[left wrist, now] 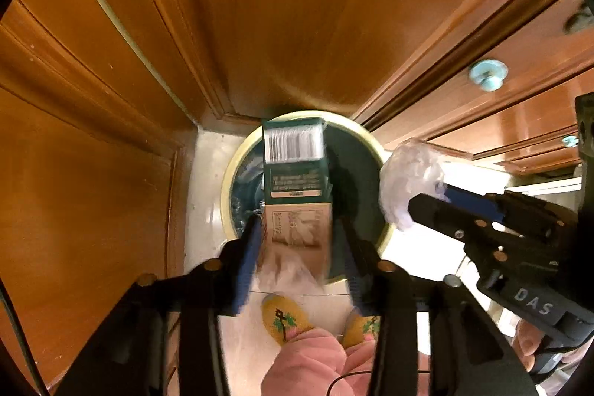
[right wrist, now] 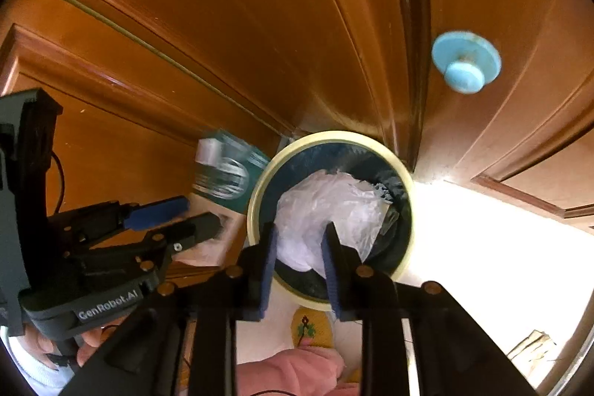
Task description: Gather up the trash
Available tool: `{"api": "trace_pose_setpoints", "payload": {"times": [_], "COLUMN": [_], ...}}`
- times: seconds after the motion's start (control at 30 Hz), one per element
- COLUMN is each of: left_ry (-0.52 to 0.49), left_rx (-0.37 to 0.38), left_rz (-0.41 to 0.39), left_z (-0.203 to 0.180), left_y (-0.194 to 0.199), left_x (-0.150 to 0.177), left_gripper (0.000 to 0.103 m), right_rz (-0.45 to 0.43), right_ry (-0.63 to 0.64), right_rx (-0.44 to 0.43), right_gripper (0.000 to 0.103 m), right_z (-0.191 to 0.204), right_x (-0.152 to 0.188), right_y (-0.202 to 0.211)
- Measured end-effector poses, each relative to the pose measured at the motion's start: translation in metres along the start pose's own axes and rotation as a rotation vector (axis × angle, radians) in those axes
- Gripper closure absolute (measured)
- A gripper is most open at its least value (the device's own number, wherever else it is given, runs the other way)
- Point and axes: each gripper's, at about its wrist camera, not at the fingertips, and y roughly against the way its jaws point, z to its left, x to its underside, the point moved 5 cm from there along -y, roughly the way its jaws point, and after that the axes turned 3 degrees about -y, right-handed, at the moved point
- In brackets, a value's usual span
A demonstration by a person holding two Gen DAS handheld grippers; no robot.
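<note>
Nearest, at the bottom of both wrist views, are pink trouser legs [left wrist: 312,359] and two yellow knitted slippers [left wrist: 286,316] with a small green and red motif, standing on a pale glossy floor [right wrist: 482,247].

Just past the slippers, the left gripper [left wrist: 299,221] points steeply down. Between its blue pads is a green and tan cardboard carton [left wrist: 295,173] with a white barcode panel on its far end. The left pad lies against the carton's edge, but a dark gap shows between the right pad and the carton's other side, so this claw is released. The carton is blurred and sits directly above the left half of the bin's mouth.

To the right, the right gripper [right wrist: 300,229] is clenched on a crumpled wad of white plastic film [right wrist: 326,203]. The wad fills the space between both pads and bulges out beyond the fingertips. In the right wrist view it hangs over the middle of the bin's opening, while in the left wrist view it sits at the bin's right edge.

Below both grippers stands a round waste bin with a cream rim [right wrist: 256,199] and a dark lining, set on the floor in a corner.

Behind the bin rise glossy orange-brown wooden cabinet doors [left wrist: 297,6] with moulded frames. Farther right, a pale blue round knob [right wrist: 466,62] sticks out from one panel.
</note>
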Motion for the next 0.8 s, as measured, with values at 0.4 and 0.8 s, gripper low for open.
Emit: {"api": "trace_pose_setpoints", "payload": {"times": [0.4, 0.8], "left_ry": [0.029, 0.05], "left_rx": [-0.008, 0.015], "left_rz": [0.006, -0.015], "left_z": [0.004, -0.001], "left_y": [0.011, 0.119], "left_x": [-0.002, -0.016], "left_gripper": [0.027, 0.025], "right_rz": [-0.012, -0.022], "right_ry": [0.01, -0.005], "right_rx": [0.002, 0.003], "right_gripper": [0.065, 0.065], "right_z": [0.008, 0.038], "right_x": [0.008, 0.013], "right_y": [0.017, 0.11]}}
